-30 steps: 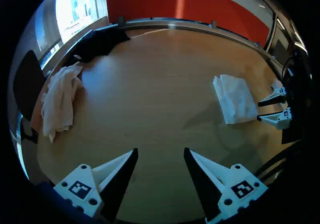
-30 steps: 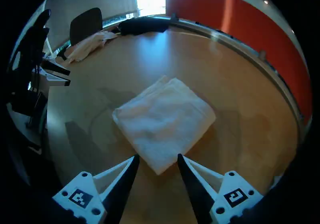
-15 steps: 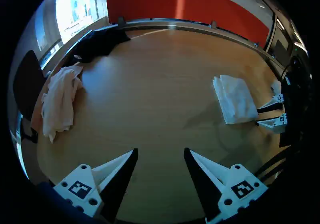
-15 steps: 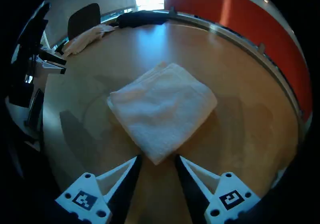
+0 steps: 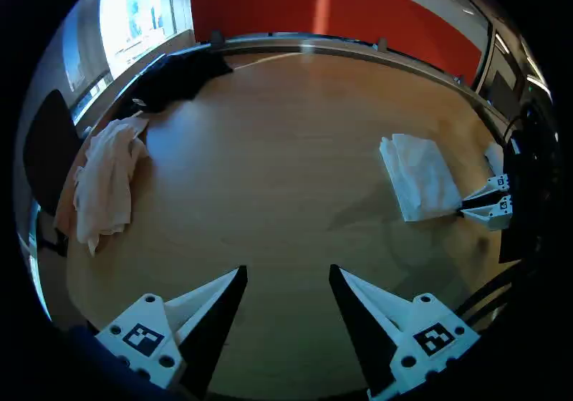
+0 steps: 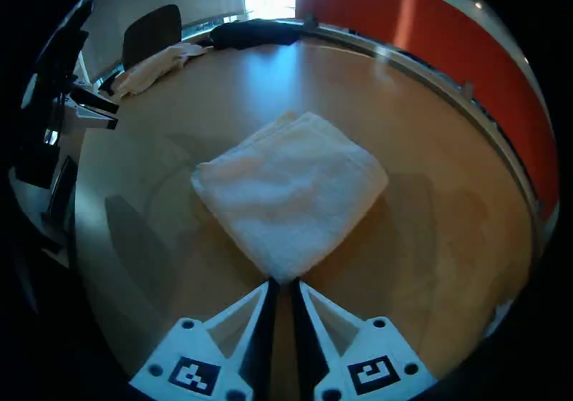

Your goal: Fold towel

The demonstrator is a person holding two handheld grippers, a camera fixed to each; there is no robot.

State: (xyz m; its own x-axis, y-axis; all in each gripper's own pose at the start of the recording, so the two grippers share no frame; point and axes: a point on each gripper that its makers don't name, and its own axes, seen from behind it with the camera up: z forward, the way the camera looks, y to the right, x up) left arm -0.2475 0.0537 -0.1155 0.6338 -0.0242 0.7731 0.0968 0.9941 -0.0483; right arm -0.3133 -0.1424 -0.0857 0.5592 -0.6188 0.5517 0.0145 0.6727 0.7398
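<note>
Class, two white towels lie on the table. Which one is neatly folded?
The square towel at the right gripper's tips; the other towel lies crumpled.

Right gripper fingers, earlier apart, now tight on towel corner.

Soft nubbly terry-cloth towel on smooth, faintly glossy wooden table
</note>
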